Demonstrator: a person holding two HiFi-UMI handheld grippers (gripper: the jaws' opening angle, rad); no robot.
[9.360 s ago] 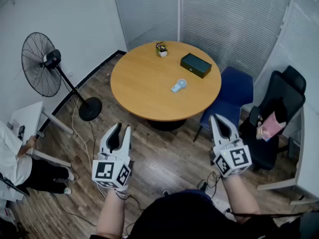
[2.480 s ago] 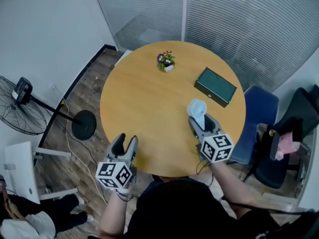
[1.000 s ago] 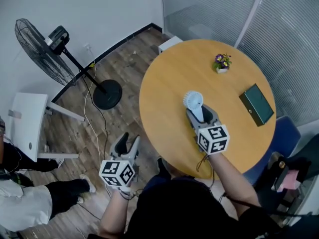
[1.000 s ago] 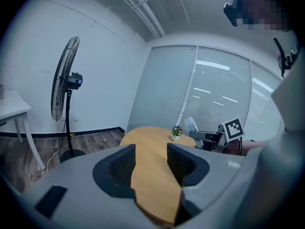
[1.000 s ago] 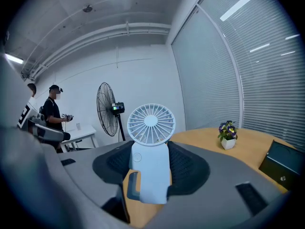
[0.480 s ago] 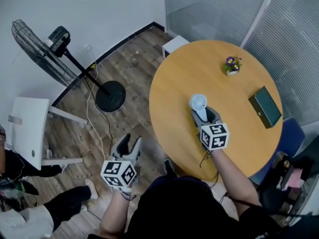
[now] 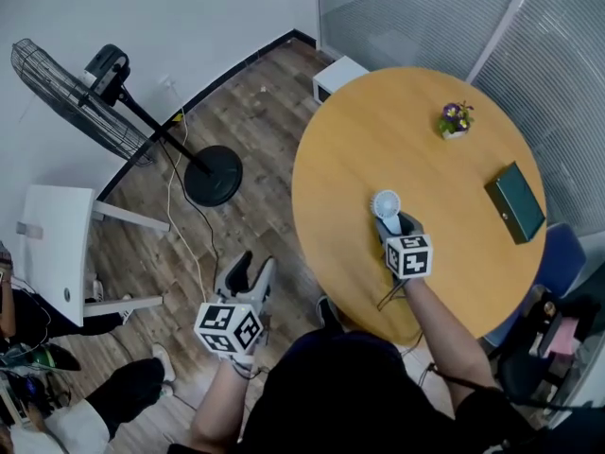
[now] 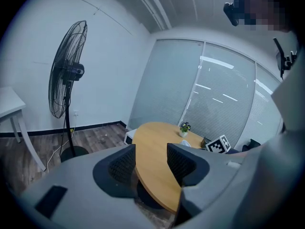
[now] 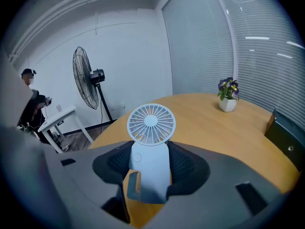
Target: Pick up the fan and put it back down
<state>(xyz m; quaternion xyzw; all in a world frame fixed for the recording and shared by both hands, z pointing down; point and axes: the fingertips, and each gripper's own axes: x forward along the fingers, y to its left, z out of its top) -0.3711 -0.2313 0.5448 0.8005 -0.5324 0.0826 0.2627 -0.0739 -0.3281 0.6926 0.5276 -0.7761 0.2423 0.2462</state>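
Note:
The fan (image 7: 386, 203) is a small light-blue handheld one with a round grille, held upright low over the round wooden table (image 7: 397, 130). My right gripper (image 7: 392, 223) is shut on its handle. In the right gripper view the fan (image 9: 150, 123) stands between the two pads of the right gripper (image 9: 150, 165), grille above them; whether its base touches the tabletop (image 9: 214, 128) is hidden. My left gripper (image 7: 250, 268) hangs open and empty over the wooden floor, left of the table. In its own view the left gripper (image 8: 150, 162) points at the table edge (image 8: 152, 149).
A tall black pedestal fan (image 7: 76, 93) stands by the wall at the left, cable trailing on the floor. On the table are a potted flower (image 7: 456, 119) and a dark green box (image 7: 515, 203). A white desk (image 7: 52, 244) and a seated person (image 7: 28, 414) are at the lower left.
My right gripper has sunk toward the tabletop with the small fan still in it. The left gripper has drifted a little over the floor, still open.

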